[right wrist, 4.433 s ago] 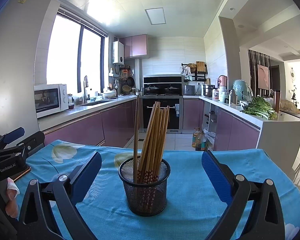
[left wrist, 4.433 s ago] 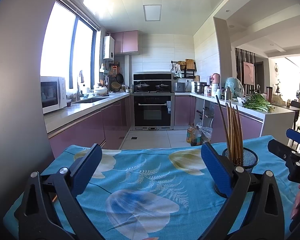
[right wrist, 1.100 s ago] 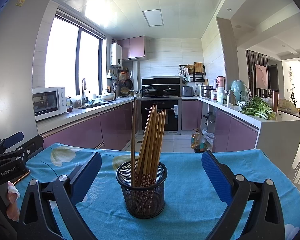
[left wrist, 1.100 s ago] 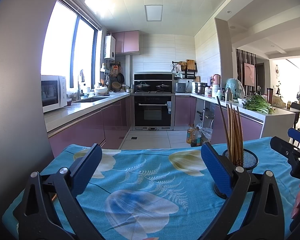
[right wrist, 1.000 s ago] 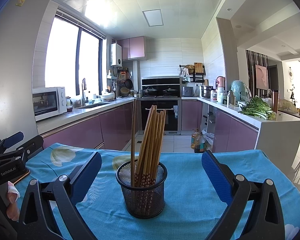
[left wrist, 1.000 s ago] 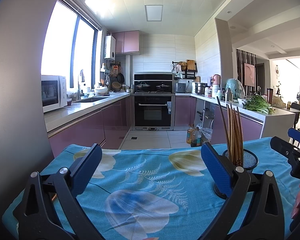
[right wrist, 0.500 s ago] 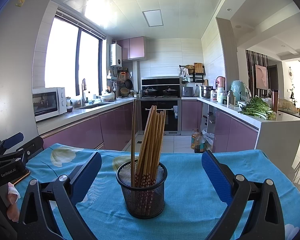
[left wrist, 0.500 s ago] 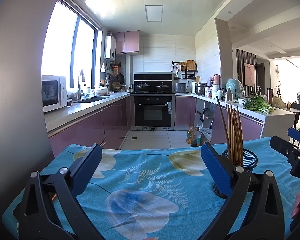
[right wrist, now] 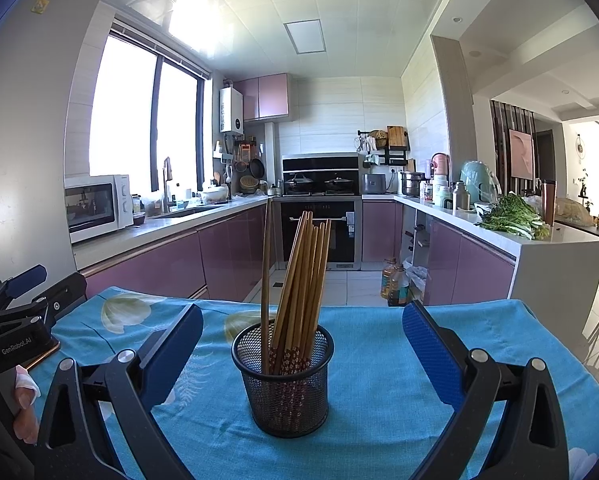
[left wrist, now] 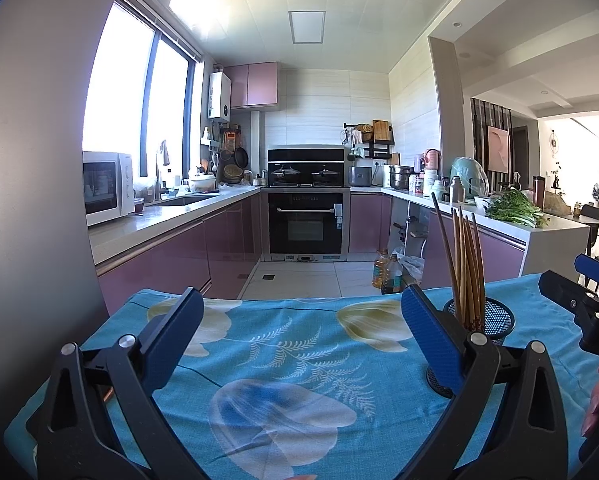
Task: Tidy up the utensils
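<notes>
A black mesh cup (right wrist: 283,384) stands upright on the bench (right wrist: 379,360), which is covered by a blue floral cloth (left wrist: 283,360). The cup holds a bunch of chopsticks (right wrist: 299,280): most lean together to the right, while one darker stick stands nearly straight at the left. The right gripper (right wrist: 299,352) hovers low over the cloth with its blue-padded fingers (right wrist: 431,356) spread wide, the cup sitting centred in the gap between them and touching neither. The left gripper (left wrist: 299,336) is well to the cup's left, fingers (left wrist: 171,336) also wide apart with only bare cloth between them; in its view the cup (left wrist: 487,320) shows partly behind its right finger. Both grippers hold nothing. Beyond the bench lies a kitchen with purple cabinets.
</notes>
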Action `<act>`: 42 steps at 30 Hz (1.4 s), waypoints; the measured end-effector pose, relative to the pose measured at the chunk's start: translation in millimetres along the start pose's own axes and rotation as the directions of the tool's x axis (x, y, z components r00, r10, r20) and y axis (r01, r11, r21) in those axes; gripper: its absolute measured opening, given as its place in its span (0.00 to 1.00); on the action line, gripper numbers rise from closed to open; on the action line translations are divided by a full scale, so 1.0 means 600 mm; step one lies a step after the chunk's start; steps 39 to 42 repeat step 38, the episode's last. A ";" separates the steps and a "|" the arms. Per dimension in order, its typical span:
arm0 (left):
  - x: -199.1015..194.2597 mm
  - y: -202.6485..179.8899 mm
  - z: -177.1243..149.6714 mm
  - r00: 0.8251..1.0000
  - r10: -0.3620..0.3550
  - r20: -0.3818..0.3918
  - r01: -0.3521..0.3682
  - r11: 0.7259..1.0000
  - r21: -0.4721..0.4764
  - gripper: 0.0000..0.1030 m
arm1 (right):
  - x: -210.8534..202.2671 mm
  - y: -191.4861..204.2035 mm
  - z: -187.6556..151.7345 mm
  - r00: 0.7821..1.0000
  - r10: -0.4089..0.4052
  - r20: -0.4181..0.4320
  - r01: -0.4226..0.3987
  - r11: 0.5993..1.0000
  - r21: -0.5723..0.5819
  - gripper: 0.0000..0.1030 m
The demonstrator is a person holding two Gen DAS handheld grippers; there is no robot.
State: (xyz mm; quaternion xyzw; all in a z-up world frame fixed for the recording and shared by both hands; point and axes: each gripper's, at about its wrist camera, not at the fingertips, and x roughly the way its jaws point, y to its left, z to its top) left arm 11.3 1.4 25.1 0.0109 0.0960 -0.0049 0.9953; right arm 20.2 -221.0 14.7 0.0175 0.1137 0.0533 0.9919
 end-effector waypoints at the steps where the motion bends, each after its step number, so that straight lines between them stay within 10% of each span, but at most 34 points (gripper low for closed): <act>1: 0.000 0.000 0.000 1.000 -0.002 -0.001 0.002 1.000 0.000 0.95 | 0.000 0.000 0.000 1.000 -0.001 0.000 0.001 1.000 0.000 0.94; 42: 0.035 0.007 -0.015 0.995 0.009 -0.103 -0.009 1.000 -0.002 0.95 | 0.030 -0.043 -0.013 0.993 -0.068 -0.099 0.068 0.998 0.002 0.94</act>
